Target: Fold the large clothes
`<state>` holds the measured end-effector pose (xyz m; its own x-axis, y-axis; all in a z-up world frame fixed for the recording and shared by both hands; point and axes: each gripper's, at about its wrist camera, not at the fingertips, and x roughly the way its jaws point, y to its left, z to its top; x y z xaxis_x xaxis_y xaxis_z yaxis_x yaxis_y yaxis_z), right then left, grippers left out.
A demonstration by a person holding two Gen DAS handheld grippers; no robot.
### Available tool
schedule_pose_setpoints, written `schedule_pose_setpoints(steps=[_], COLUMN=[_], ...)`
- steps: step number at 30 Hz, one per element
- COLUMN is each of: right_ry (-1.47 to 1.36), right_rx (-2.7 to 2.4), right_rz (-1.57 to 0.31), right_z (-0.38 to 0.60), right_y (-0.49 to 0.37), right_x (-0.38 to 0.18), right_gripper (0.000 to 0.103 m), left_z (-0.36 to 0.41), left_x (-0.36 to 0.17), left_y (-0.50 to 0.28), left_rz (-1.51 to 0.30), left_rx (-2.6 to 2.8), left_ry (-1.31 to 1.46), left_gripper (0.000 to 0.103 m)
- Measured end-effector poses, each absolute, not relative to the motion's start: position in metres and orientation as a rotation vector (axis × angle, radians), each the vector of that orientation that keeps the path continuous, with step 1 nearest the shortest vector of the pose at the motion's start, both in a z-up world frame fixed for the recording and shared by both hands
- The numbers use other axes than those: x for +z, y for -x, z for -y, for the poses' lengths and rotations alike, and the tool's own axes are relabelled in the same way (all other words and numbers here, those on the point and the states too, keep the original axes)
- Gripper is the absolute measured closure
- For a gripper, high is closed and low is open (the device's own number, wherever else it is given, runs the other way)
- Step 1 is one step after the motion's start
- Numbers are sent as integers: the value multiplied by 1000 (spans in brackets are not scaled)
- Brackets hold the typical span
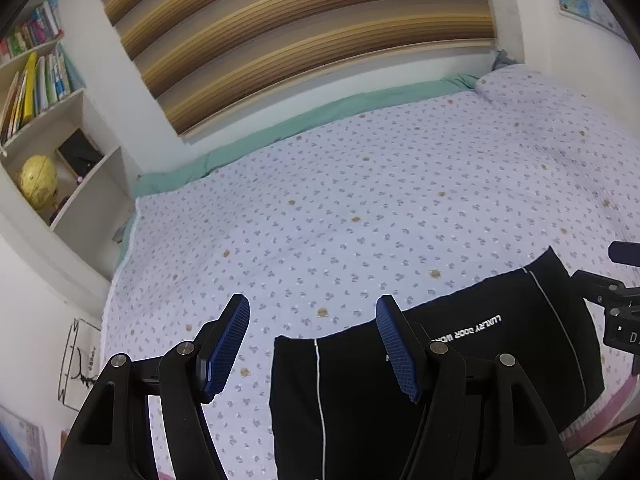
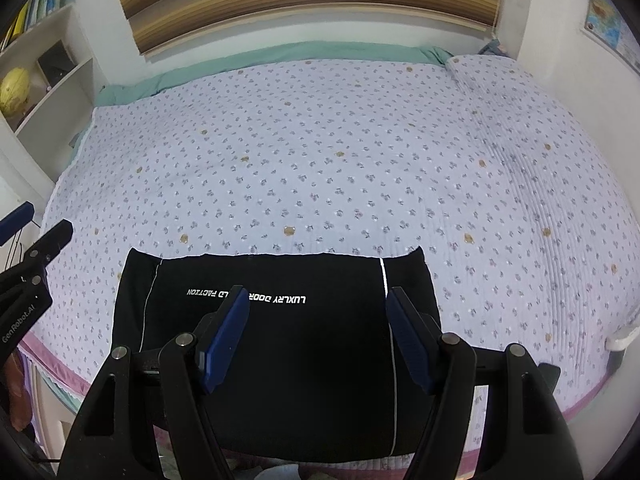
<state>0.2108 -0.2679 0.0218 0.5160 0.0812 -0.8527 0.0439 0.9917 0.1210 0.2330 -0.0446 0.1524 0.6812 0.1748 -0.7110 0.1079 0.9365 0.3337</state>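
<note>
A black garment [image 2: 280,344] with white piping and white lettering lies folded into a flat rectangle at the near edge of the bed. It also shows in the left wrist view [image 1: 460,360], low and right. My left gripper [image 1: 313,344] is open and empty, held above the garment's left edge. My right gripper [image 2: 316,336] is open and empty, held above the garment's middle. The right gripper shows at the right edge of the left wrist view [image 1: 616,304], and the left gripper at the left edge of the right wrist view [image 2: 28,256].
The bed [image 2: 340,152] has a pale blue flowered cover with a pillow [image 2: 488,76] at the far right. A white bookshelf [image 1: 44,120] with books and a yellow globe [image 1: 38,182] stands left. A striped blind [image 1: 300,32] hangs behind the bed.
</note>
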Motion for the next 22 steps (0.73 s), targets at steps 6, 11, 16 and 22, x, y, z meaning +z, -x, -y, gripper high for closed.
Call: schedule_pose_setpoints(steps=[6,11,16,22], right_ry=[-108,-103,-115,-98], right_rx=[53,39,26,11], right_rz=[-1047,-1063,-1080,-1088], right_z=[262,263,267,269], right_y=[-228,-234,-239,-244], right_x=[14,8,1,-2], right_gripper=[30,30,30,30], left_z=[34,28,21,15], left_x=[145,132,125,122], left_y=[-246,-262,-269,-274], left_rz=[-865,-925,-934,-905], left_rx=[63,54,64,81], left_ry=[-317,-277,-247,-248], left_gripper=[36,36,36,36])
